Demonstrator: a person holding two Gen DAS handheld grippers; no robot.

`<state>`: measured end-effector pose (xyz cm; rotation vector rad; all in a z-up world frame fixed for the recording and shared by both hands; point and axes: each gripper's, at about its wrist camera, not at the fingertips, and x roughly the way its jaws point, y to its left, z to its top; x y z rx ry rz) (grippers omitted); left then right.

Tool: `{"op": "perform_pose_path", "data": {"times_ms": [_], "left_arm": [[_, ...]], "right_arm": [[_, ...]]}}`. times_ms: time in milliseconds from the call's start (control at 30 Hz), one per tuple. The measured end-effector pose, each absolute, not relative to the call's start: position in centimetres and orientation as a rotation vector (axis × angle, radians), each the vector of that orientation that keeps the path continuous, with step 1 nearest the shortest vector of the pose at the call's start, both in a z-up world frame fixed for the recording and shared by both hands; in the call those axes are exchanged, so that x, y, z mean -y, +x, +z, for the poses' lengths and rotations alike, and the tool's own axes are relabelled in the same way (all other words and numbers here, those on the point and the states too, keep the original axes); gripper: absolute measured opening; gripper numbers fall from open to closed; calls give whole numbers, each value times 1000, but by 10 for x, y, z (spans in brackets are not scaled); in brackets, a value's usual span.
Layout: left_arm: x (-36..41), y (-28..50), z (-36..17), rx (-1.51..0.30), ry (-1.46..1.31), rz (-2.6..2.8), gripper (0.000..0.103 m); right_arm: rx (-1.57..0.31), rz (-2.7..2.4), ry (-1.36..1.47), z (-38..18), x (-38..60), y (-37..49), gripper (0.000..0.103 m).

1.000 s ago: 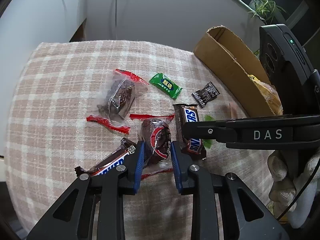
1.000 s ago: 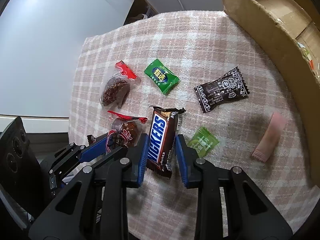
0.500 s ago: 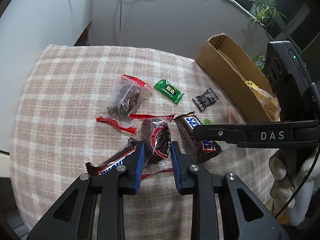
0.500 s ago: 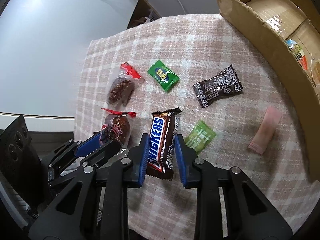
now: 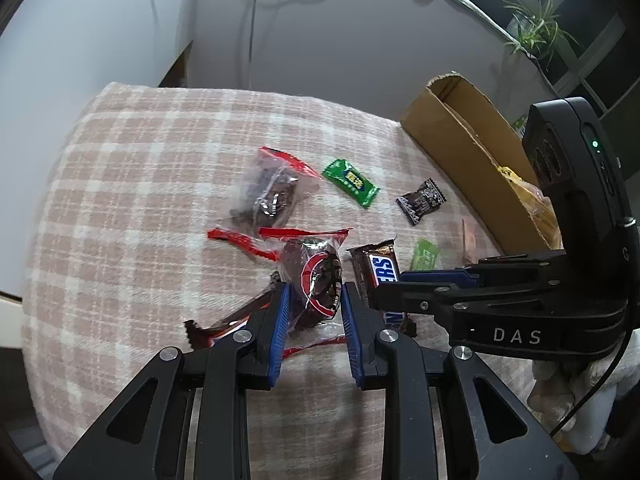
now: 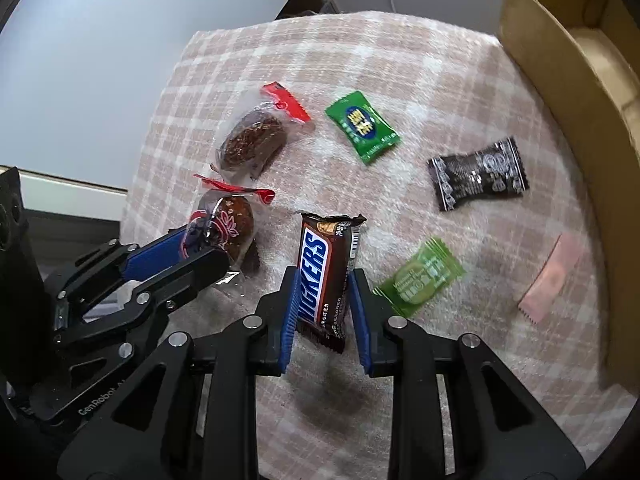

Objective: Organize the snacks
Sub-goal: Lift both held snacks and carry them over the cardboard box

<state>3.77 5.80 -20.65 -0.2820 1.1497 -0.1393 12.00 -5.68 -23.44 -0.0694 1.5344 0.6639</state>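
Observation:
My left gripper is shut on a clear-wrapped dark snack with red ends, held just above the plaid cloth. A second Snickers bar lies partly hidden under its left finger. My right gripper is shut on a Snickers bar, which hangs over its own shadow on the cloth. The right wrist view shows the left gripper low on the left, holding the clear-wrapped snack. The right gripper reaches in from the right in the left wrist view.
On the cloth lie another clear-wrapped dark snack, a green candy, a black candy, a light green candy and a pink one. An open cardboard box stands along the right edge.
The right gripper has rolled and shifted with the Snickers bar, which now hangs clear of the cloth. The left gripper keeps its hold on the clear-wrapped snack and has hardly moved.

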Motion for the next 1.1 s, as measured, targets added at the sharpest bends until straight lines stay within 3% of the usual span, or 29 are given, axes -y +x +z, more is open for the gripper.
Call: {"op": "perform_pose_path", "data": {"times_ms": [233,467,1100], "left_arm": [[-66,35,-206,-1143,-299,-124,24],[-70,34,-204,-1136,-306,-111,24],[-37,68,-152,-1036,-279,-198,24]], "right_arm": [[-1525,672,-131,-239,45,122,31],[-1495,675,-148,-233,38,115,25],[-1304,576,26,-139,153,150,20]]}}
